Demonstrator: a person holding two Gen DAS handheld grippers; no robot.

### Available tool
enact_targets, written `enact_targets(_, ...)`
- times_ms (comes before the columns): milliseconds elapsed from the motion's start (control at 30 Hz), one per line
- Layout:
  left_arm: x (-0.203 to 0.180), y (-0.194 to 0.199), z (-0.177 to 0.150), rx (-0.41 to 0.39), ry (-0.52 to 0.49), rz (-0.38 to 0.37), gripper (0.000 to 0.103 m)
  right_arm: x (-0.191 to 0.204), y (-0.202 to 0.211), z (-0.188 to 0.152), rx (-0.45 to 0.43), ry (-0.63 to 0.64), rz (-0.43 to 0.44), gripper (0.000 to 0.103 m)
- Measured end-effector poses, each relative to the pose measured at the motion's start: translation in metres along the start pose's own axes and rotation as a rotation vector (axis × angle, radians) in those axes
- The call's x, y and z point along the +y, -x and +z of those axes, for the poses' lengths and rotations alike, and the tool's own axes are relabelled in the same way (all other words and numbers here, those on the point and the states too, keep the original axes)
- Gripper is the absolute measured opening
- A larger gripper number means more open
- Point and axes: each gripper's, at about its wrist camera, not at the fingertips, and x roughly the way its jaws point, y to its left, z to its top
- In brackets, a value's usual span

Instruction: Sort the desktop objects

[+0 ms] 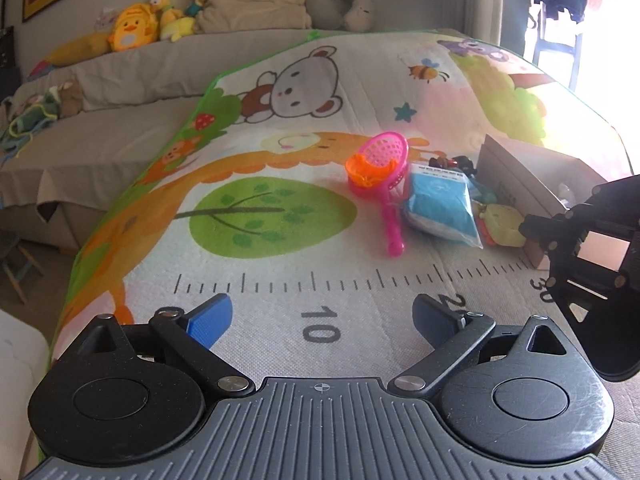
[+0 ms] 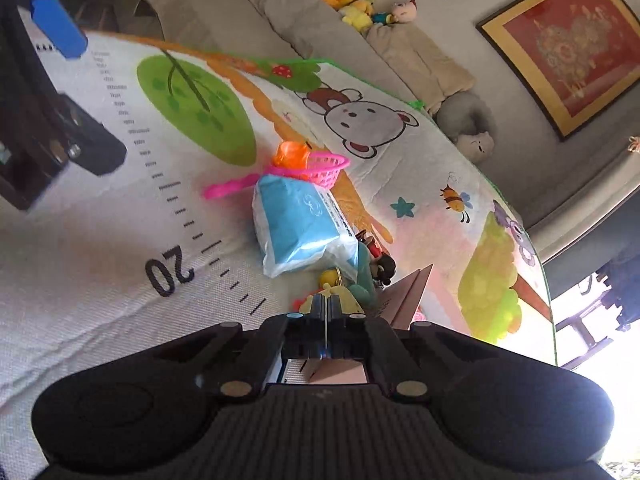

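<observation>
On a cartoon play mat (image 1: 280,248) lie a pink toy sieve (image 1: 386,168) with an orange cup (image 1: 366,170) in it, a blue tissue pack (image 1: 438,206), a yellow toy (image 1: 502,222) and small dark figures (image 1: 460,162). A cardboard box (image 1: 520,176) stands at the right. My left gripper (image 1: 324,316) is open and empty above the mat near the "10" mark. My right gripper (image 2: 327,304) is shut with nothing seen between its fingers, just over the yellow toy (image 2: 334,290) by the box (image 2: 408,292). The tissue pack (image 2: 296,224) and sieve (image 2: 320,166) lie ahead of it.
A grey sofa (image 1: 120,92) with plush toys (image 1: 132,32) and cushions runs behind the mat. Framed pictures (image 2: 568,44) hang on the wall. A bright window with a chair (image 1: 556,36) is at the far right. The mat's left edge drops toward the floor.
</observation>
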Motion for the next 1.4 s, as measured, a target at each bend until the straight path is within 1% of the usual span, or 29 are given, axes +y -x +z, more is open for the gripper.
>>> enact_targets(100,-0.003,0.0,0.0,0.003,-0.001,-0.006,0.1,-0.004,0.009,-0.002,-0.016,-0.011,0.02,0.001)
enact_targets(167,-0.005,0.001,-0.002,0.001,-0.002,-0.01,0.1,0.0,0.01,-0.005,-0.019,0.023,0.027,0.002)
enact_targets(233,-0.007,0.001,-0.005,0.003,-0.001,-0.012,0.1,0.01,0.005,-0.01,-0.01,0.093,0.005,0.013)
enact_targets(300,-0.006,-0.001,-0.008,0.01,0.003,-0.01,0.1,0.018,-0.002,-0.014,-0.006,0.157,0.003,0.035)
enact_targets(333,-0.006,-0.003,-0.01,0.015,0.007,-0.008,0.1,0.022,-0.007,-0.015,0.004,0.188,0.003,0.037)
enact_targets(433,-0.004,-0.009,-0.016,0.042,0.019,-0.001,0.1,0.028,-0.023,-0.016,0.016,0.263,-0.031,0.037)
enact_targets(600,-0.003,-0.009,-0.018,0.035,0.022,-0.012,0.1,0.019,-0.052,-0.007,0.07,0.297,-0.051,0.037)
enact_targets(633,-0.003,-0.008,-0.018,0.033,0.022,-0.016,0.1,0.018,-0.058,-0.005,0.081,0.298,-0.044,0.036)
enact_targets(667,-0.002,-0.008,-0.018,0.03,0.024,-0.019,0.1,0.017,-0.062,-0.003,0.091,0.297,-0.031,0.031)
enact_targets(700,-0.002,-0.008,-0.019,0.03,0.03,-0.023,0.1,0.017,-0.065,-0.001,0.103,0.3,-0.025,0.024)
enact_targets(800,0.002,-0.008,-0.019,0.028,0.053,-0.035,0.101,0.024,-0.067,0.0,0.09,0.325,-0.054,0.02)
enact_targets(833,0.004,-0.007,-0.019,0.026,0.062,-0.036,0.101,0.025,-0.064,0.001,0.078,0.312,-0.055,0.019)
enact_targets(900,0.004,-0.007,-0.019,0.022,0.071,-0.039,0.101,0.02,-0.052,0.006,0.065,0.251,-0.017,0.018)
enact_targets(1000,0.005,-0.008,-0.019,0.025,0.073,-0.038,0.101,0.003,-0.013,0.015,0.028,0.099,0.077,0.018)
enact_targets(1100,0.004,-0.008,-0.018,0.027,0.074,-0.036,0.101,-0.027,0.025,0.017,0.008,-0.122,0.22,0.018)
enact_targets(1133,0.004,-0.008,-0.018,0.027,0.074,-0.034,0.101,-0.042,0.038,0.015,0.006,-0.225,0.284,0.018)
enact_targets(1200,0.003,-0.008,-0.018,0.029,0.07,-0.029,0.101,-0.067,0.053,0.003,0.01,-0.405,0.39,0.018)
enact_targets(1267,0.003,-0.008,-0.018,0.029,0.067,-0.023,0.101,-0.09,0.055,-0.016,0.023,-0.573,0.491,0.018)
enact_targets(1300,0.003,-0.008,-0.018,0.03,0.067,-0.019,0.101,-0.097,0.054,-0.027,0.036,-0.634,0.508,0.018)
enact_targets(1333,0.002,-0.009,-0.018,0.032,0.065,-0.018,0.101,-0.103,0.052,-0.042,0.057,-0.712,0.494,0.018)
enact_targets(1367,0.002,-0.009,-0.017,0.037,0.061,-0.014,0.101,-0.106,0.05,-0.054,0.072,-0.75,0.456,0.019)
enact_targets(1400,0.0,-0.01,-0.017,0.039,0.053,-0.01,0.101,-0.106,0.05,-0.068,0.092,-0.781,0.394,0.025)
